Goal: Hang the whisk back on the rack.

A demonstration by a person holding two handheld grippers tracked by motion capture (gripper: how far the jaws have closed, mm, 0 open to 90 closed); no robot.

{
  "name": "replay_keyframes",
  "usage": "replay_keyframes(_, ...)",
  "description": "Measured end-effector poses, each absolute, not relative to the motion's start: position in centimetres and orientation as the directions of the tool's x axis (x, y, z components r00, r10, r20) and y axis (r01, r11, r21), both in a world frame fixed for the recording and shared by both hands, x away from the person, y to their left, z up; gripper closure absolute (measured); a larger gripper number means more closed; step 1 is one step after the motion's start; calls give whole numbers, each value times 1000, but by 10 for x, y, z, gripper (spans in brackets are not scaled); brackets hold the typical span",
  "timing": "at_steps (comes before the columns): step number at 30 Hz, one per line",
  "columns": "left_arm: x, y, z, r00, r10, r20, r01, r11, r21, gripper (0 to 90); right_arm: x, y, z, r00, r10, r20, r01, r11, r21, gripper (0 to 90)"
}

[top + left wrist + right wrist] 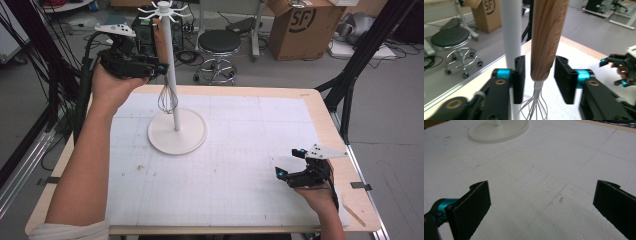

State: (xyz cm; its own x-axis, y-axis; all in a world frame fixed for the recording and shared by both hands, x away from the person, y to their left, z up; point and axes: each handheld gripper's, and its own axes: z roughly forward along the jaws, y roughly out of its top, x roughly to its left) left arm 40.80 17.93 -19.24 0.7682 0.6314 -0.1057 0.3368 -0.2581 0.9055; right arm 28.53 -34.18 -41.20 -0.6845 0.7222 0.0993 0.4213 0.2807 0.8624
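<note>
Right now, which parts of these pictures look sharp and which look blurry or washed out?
Left gripper view: the wooden whisk handle and white pole sit close and soft-edged, while the stool behind is clearer. Right gripper view: the black pads are blurred, and the white table sheet is pale with faint grid lines. High view: evenly lit, soft shadow around the stand base.

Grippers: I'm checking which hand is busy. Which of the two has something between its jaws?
The left gripper: its jaws flank the whisk's wooden handle. The right gripper is open over bare white mat.
</note>
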Motion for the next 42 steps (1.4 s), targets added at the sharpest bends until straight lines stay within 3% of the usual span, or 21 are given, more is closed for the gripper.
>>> replay_keyframes(5, 406, 184, -197, 755, 645, -115, 357, -257, 898, 450, 285, -342, -412, -687, 719, 101, 419, 279, 864, 2)
replay_keyframes(24, 378, 207, -216, 759, 647, -71, 317, -272, 909, 158, 285, -341, -412, -687, 720, 96, 419, 284, 862, 2)
replay_keyframes(42, 351, 218, -250, 822, 561, -99, 287, -257, 923, 16, 285, -341, -412, -685, 722, 101, 424, 282, 861, 2)
